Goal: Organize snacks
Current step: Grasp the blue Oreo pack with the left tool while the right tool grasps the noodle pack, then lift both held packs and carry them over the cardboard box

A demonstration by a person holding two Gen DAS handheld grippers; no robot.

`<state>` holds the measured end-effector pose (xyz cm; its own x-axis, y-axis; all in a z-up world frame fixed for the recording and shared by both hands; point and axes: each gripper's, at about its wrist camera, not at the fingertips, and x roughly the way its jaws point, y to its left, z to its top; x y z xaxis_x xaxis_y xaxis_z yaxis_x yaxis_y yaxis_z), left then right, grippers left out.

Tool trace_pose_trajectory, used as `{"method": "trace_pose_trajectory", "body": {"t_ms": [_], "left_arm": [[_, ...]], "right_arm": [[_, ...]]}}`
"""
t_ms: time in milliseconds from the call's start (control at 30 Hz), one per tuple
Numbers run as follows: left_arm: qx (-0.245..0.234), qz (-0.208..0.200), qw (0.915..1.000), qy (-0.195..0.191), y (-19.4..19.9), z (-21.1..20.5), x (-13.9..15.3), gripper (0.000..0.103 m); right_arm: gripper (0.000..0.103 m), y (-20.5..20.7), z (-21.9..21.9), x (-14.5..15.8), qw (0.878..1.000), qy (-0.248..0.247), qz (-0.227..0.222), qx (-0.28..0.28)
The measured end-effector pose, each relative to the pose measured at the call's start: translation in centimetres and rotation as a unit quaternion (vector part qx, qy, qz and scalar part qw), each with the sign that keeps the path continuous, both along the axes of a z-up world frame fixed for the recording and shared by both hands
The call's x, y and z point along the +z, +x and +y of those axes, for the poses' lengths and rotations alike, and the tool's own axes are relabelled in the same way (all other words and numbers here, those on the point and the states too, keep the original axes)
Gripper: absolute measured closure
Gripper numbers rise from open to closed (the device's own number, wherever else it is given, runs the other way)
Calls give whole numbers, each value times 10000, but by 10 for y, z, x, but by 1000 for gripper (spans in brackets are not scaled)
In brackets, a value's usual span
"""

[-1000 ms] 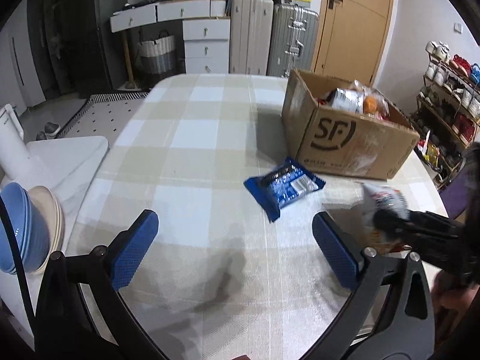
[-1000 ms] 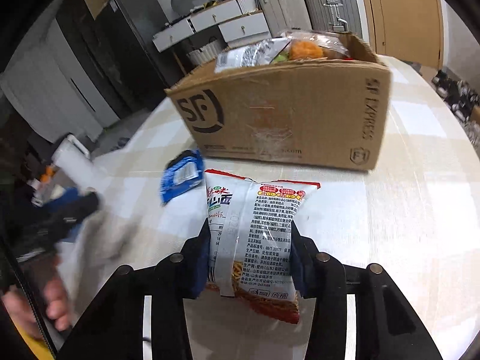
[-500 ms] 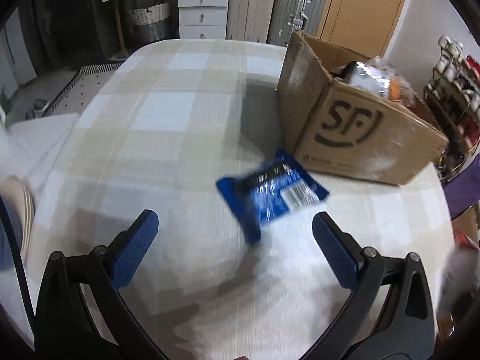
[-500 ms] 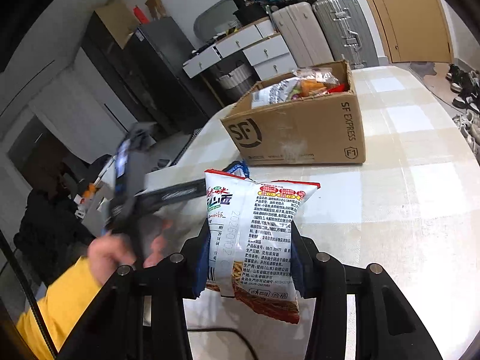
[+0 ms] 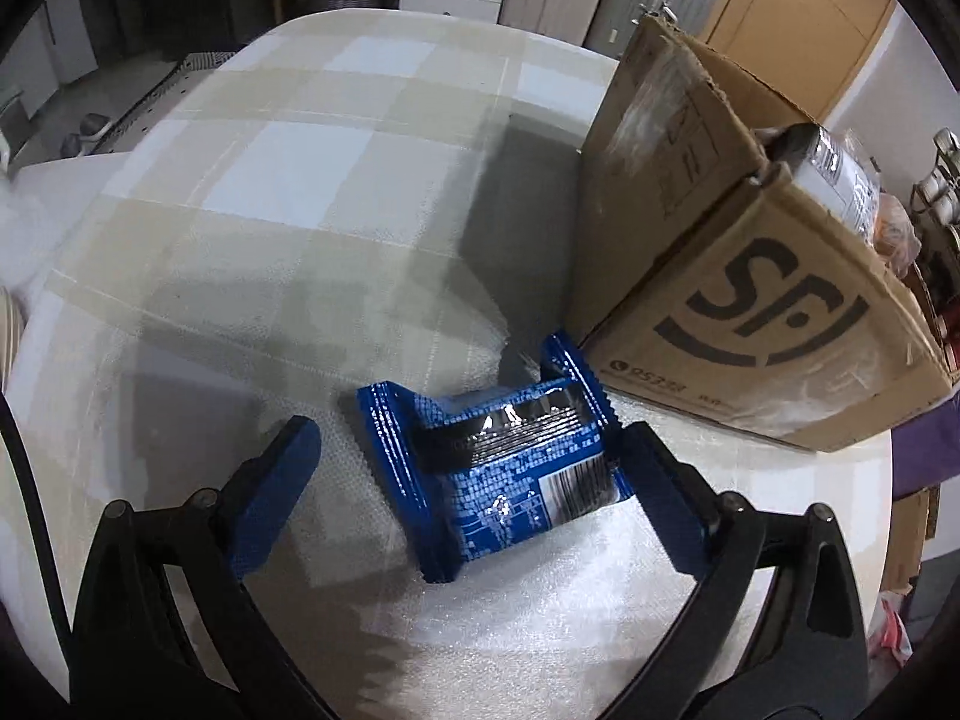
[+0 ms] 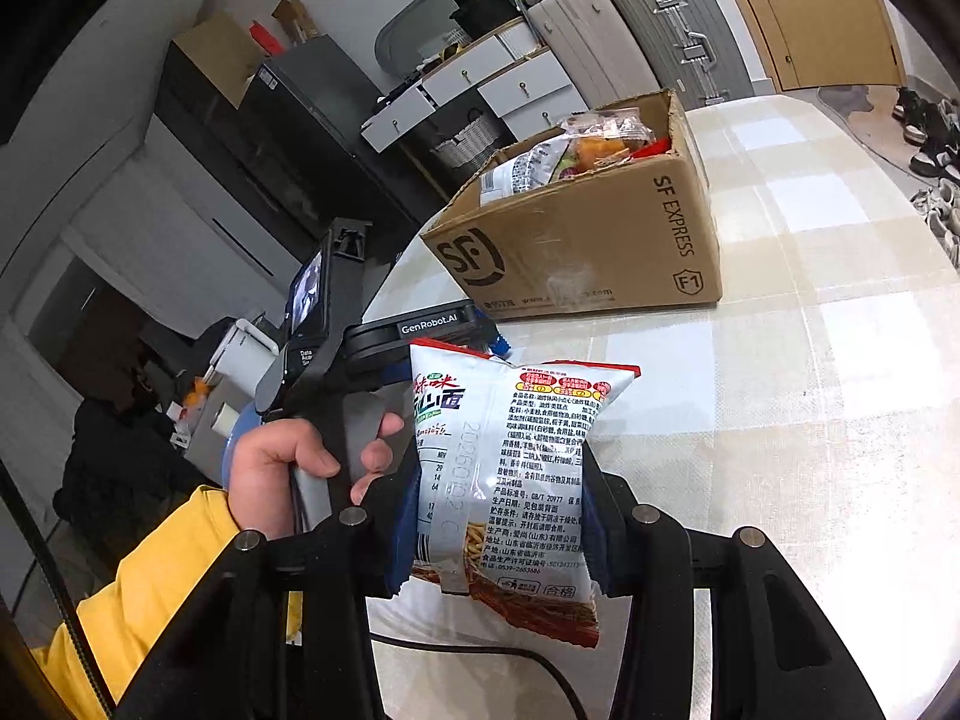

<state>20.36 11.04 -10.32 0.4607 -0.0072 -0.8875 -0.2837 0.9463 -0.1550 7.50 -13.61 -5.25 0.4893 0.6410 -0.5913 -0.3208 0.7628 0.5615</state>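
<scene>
Closing left tongs (image 5: 465, 483) around blue snack packet (image 5: 498, 468) flat on surface (image 5: 300, 240), near cardboard box (image 5: 762, 300); pads apart, not yet pressing. Right tongs (image 6: 498, 516) clamped on noodle bag (image 6: 510, 468). Next, probably: pinch packet, lift into box.

White drawers (image 6: 522, 84), suitcases (image 6: 678, 30) and a wooden door (image 6: 828, 6) line the wall.

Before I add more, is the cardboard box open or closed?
Open: the cardboard box has no cover on top, and snack packets poke above its rim.
</scene>
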Motion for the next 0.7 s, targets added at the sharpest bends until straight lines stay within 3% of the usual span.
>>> {"method": "trace_pose_trajectory", "body": {"t_ms": [67, 133, 200, 433, 700], "left_arm": [[-31, -34, 9999, 117, -2, -2, 2, 24], [-104, -69, 9998, 165, -8, -5, 6, 53], [-189, -56, 9997, 124, -13, -5, 8, 62], [-525, -139, 9984, 130, -36, -9, 13, 72], [-702, -329, 9967, 251, -79, -7, 20, 76]], "right_arm": [[59, 1, -3, 2, 10000, 68, -22, -29], [59, 2, -5, 5, 9999, 106, -53, -54], [59, 2, -6, 5, 9999, 111, -48, -70], [59, 1, -8, 2, 9998, 80, -33, -155], [59, -2, -11, 4, 9997, 133, -83, -203]]}}
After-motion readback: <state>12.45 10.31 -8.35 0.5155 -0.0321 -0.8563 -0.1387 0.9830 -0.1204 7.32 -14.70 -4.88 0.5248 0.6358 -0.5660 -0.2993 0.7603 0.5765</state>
